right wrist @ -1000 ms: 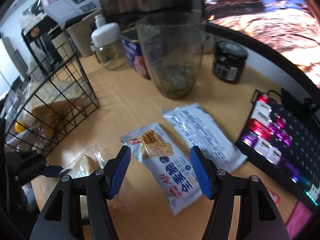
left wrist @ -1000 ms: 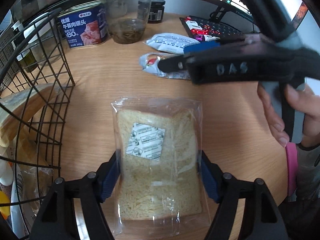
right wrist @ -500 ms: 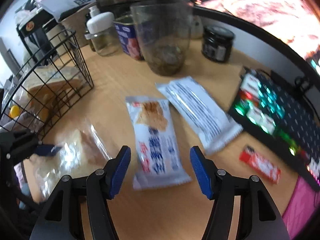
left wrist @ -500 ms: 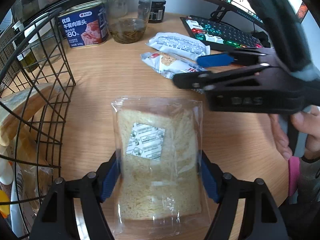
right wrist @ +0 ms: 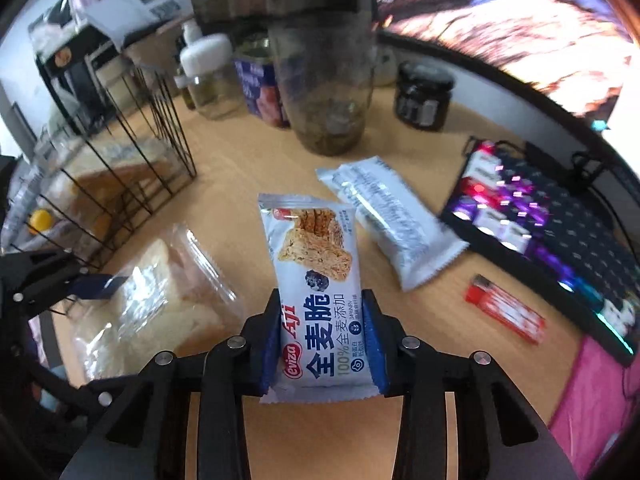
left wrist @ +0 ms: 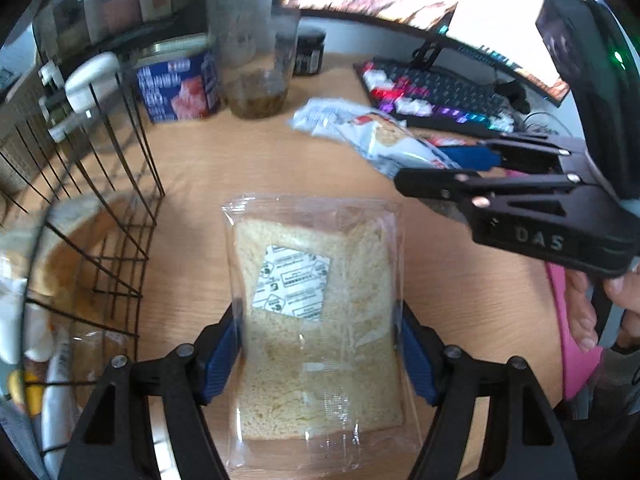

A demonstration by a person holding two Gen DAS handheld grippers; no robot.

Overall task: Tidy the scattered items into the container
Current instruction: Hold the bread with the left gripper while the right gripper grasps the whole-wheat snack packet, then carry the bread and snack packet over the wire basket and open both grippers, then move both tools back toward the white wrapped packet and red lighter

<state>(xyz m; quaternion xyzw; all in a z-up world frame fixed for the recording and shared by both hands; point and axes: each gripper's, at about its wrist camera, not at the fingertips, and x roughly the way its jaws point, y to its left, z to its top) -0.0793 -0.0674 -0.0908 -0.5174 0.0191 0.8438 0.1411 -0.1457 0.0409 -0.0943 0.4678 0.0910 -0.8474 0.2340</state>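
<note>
Both tongs loaded, wire basket (left wrist: 100, 216) on the left.
My left tongs (left wrist: 320, 352) clamp the bagged bread (left wrist: 316, 312); my right tongs (right wrist: 320, 340) are closing on the cracker packet (right wrist: 316, 292). I lift both clear of the rim before dropping.

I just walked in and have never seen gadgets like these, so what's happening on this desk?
A person is tidying snacks into a wire basket with two hand-held grippers. The left gripper holds a bagged slice of bread. The right gripper has its jaws closing on a wholewheat cracker packet. Another white snack packet and a red lighter lie on the desk.
</note>
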